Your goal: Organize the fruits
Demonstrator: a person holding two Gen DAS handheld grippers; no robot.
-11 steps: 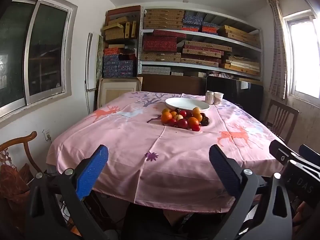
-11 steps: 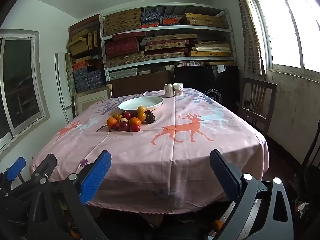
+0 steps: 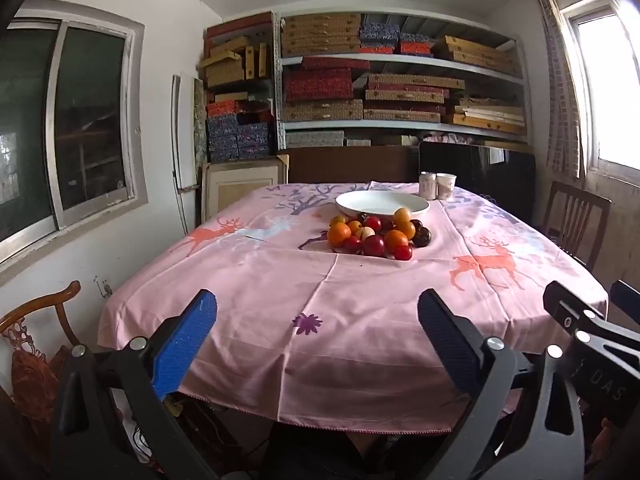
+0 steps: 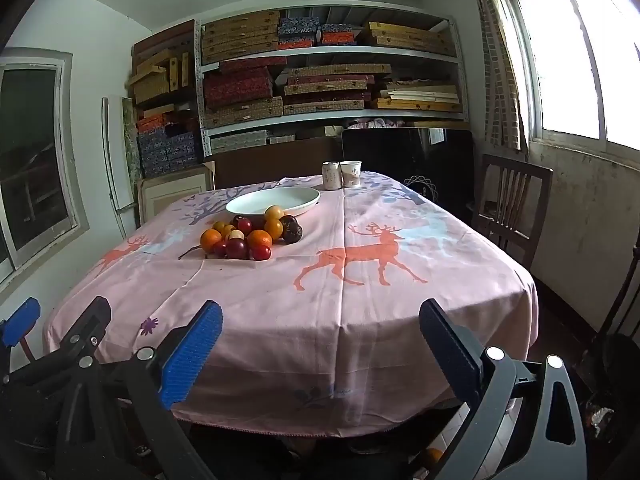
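Both grippers wide open, empty, short of the table.
Left gripper [image 3: 318,334] and right gripper [image 4: 320,334] unchanged since earlier; fruit pile [image 3: 376,234] still beside white plate [image 3: 382,203].

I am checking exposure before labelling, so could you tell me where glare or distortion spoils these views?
Left wrist view: the right-hand window is blown out, and the shelves bow from fisheye. Right wrist view: its window glares white too; the fruit pile stays sharp and evenly lit.

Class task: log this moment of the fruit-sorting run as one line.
left claw open, empty | right claw open, empty | fruit pile on tablecloth | white plate empty, behind pile
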